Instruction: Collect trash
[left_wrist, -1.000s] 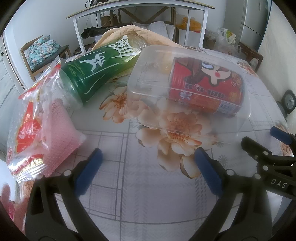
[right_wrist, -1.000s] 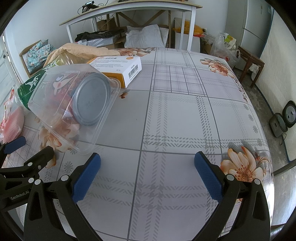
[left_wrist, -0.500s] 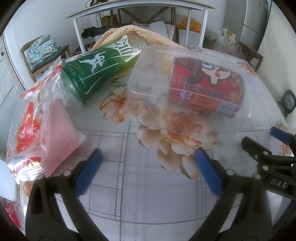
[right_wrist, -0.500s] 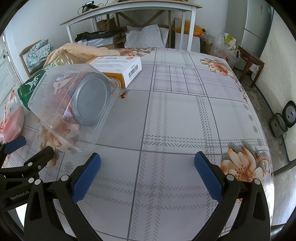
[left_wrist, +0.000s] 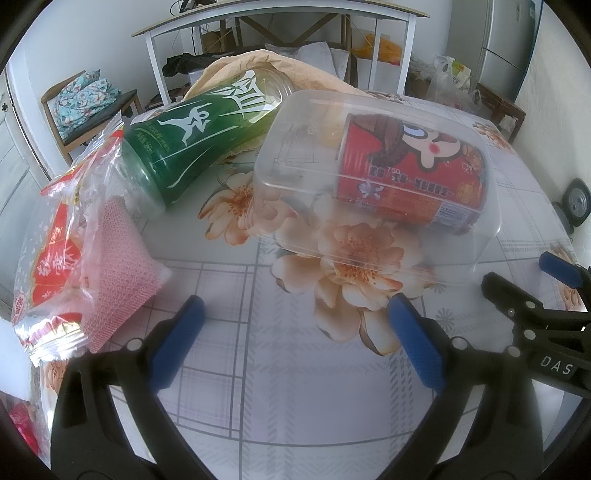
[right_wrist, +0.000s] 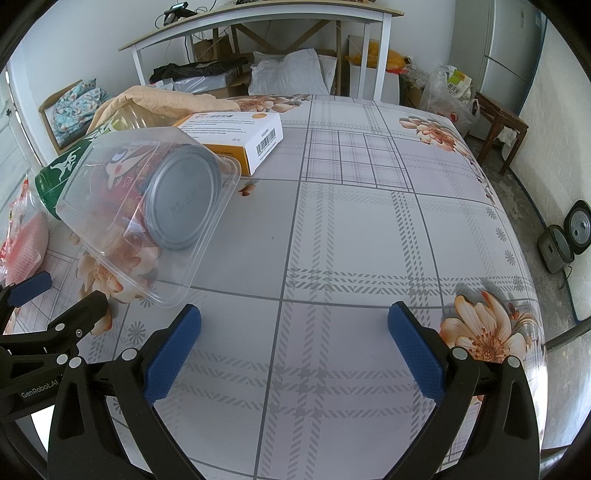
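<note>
Far left, at the table's edge: a clear snack wrapper (left_wrist: 61, 254) with red print and a pink mesh piece inside, lying flat. Beside it, a green-labelled bottle (left_wrist: 207, 136) on its side — long axis running from near-left up to far-right, far end against a tan paper bag (left_wrist: 295, 66). Next, a clear plastic container (left_wrist: 376, 177) upturned over a red cartoon-printed can (left_wrist: 410, 173); the can lies sideways, axis left-right, grey end (right_wrist: 183, 197) facing the right camera. Behind it, a white-and-orange carton (right_wrist: 236, 138), flat. Floral plaid tablecloth (right_wrist: 369, 221). Left gripper (left_wrist: 295, 336) — jaws wide apart, holding nothing. Right gripper (right_wrist: 295, 341): likewise spread, empty.
</note>
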